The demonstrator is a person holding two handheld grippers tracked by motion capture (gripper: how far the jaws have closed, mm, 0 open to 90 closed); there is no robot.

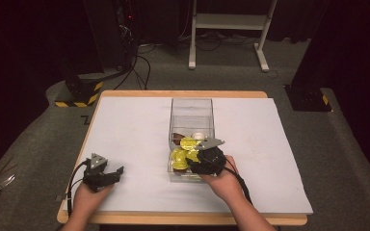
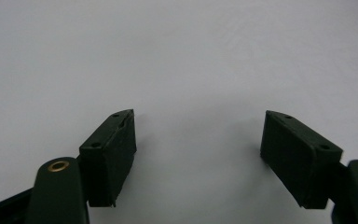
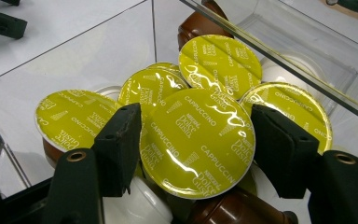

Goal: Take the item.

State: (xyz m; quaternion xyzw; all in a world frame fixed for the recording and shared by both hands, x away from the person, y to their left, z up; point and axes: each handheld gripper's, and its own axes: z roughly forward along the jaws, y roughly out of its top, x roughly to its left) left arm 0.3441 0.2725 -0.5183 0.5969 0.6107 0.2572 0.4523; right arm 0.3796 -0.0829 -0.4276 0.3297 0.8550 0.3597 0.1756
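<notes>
Straddling the top yellow-lidded capsule (image 3: pixel 196 142) in the clear box (image 1: pixel 191 108) with my right gripper (image 3: pixel 196 149) — jaws flank it, contact unclear. Left gripper (image 2: pixel 198 154) spread over the white mat (image 2: pixel 177 56).

Stock count: coffee capsules, one clear box, two hand-held grippers.

Coffee capsules with yellow foil lids (image 3: pixel 196 142): five lids in the right gripper view, one of them mostly covered by its neighbours; all printed "Cappuccino". Brown capsule bodies (image 3: pixel 233 212): at least three visible. White capsule bodies (image 3: pixel 137 205): at least three; the heap overlaps, so a full total cannot be told. Clear plastic box (image 1: pixel 191 107): one. White table sheet (image 1: pixel 130 139): one. Grippers: two, left gripper (image 1: pixel 117 172) and right gripper (image 1: pixel 192 157), two black jaws each. Hands: two.
</notes>
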